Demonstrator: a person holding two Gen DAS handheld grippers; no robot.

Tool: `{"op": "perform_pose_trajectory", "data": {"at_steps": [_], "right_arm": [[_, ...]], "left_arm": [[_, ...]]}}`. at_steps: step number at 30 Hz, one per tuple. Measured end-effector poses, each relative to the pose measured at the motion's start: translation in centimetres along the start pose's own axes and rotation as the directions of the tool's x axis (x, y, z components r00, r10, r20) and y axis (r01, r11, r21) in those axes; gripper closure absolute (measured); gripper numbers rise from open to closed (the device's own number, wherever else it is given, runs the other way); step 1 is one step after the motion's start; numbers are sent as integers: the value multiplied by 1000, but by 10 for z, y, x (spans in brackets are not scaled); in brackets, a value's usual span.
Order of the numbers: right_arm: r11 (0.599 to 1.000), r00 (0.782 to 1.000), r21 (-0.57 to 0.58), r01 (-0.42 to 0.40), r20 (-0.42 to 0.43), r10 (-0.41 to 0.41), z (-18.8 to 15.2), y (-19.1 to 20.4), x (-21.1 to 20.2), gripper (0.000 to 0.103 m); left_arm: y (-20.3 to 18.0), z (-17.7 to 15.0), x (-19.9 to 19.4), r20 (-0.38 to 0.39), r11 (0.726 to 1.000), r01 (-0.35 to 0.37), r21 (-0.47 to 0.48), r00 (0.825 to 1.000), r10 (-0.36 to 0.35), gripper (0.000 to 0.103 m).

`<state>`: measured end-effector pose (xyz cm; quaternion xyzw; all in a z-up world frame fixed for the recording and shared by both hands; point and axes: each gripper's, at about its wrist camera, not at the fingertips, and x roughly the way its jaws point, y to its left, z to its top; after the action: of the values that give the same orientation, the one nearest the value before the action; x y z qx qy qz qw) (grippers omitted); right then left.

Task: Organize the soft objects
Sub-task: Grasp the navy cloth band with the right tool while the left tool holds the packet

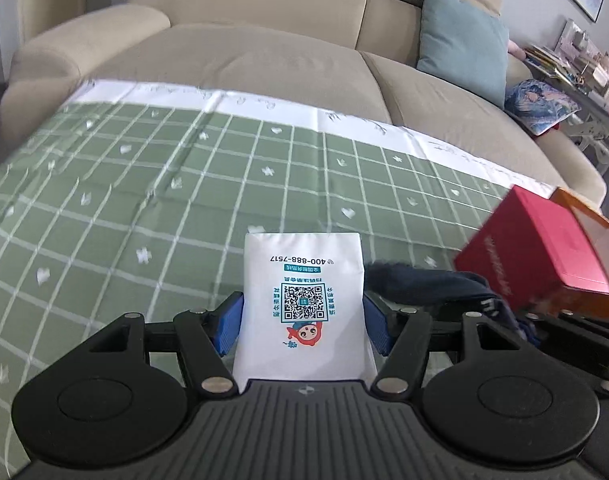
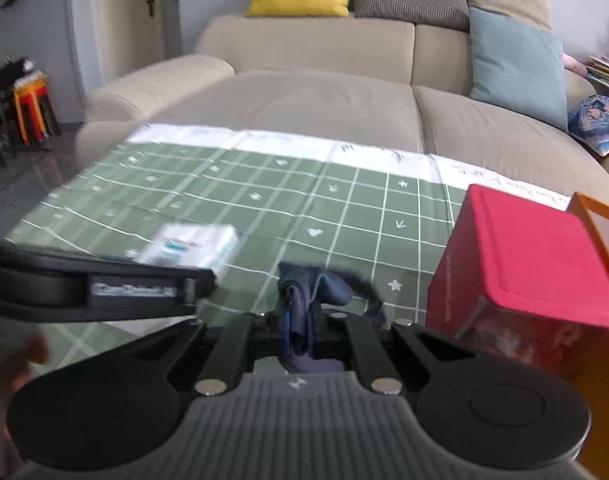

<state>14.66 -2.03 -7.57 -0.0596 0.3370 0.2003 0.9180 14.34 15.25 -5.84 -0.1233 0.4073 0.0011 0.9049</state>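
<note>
Left wrist view: left gripper (image 1: pixel 303 322) holds a white tissue pack (image 1: pixel 303 300) between its blue pads (image 1: pixel 229 322), jaws fairly wide, pads against both sides of the pack. The pack appears to be clear of the green checked cloth (image 1: pixel 144 200), though I cannot see its underside.

Right wrist view: right gripper (image 2: pixel 300 326) is pinched almost fully closed on a dark blue cloth (image 2: pixel 310 288); a bunched fold stands up above the jaws and a loose tail trails to the right, near the red box (image 2: pixel 536 252) but apart from it. The left gripper and pack cross the left of this view, blurred.

Judgement: step in hand is lifting both soft items off the cloth to sort them, probably into the box.

Notes for doing it well:
- keep the pack level; a light squeeze only, it deforms.
- lift the cloth high enough that its tail clears the box rim.
- keep the two grippers apart while carrying.
</note>
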Motion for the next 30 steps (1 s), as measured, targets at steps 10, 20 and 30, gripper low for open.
{"op": "perform_pose_trajectory", "data": {"at_steps": [10, 20, 30], "right_arm": [[987, 995, 149, 51, -91, -38, -33, -49, 5, 98], [979, 998, 200, 41, -55, -30, -29, -41, 39, 33], [970, 995, 240, 36, -104, -12, -35, -30, 66, 23]], "left_arm": [[-26, -22, -6, -64, 999, 17, 31, 998, -15, 31], [-8, -26, 11, -83, 999, -51, -4, 995, 50, 31], [15, -20, 26, -93, 994, -79, -74, 993, 72, 31]]}}
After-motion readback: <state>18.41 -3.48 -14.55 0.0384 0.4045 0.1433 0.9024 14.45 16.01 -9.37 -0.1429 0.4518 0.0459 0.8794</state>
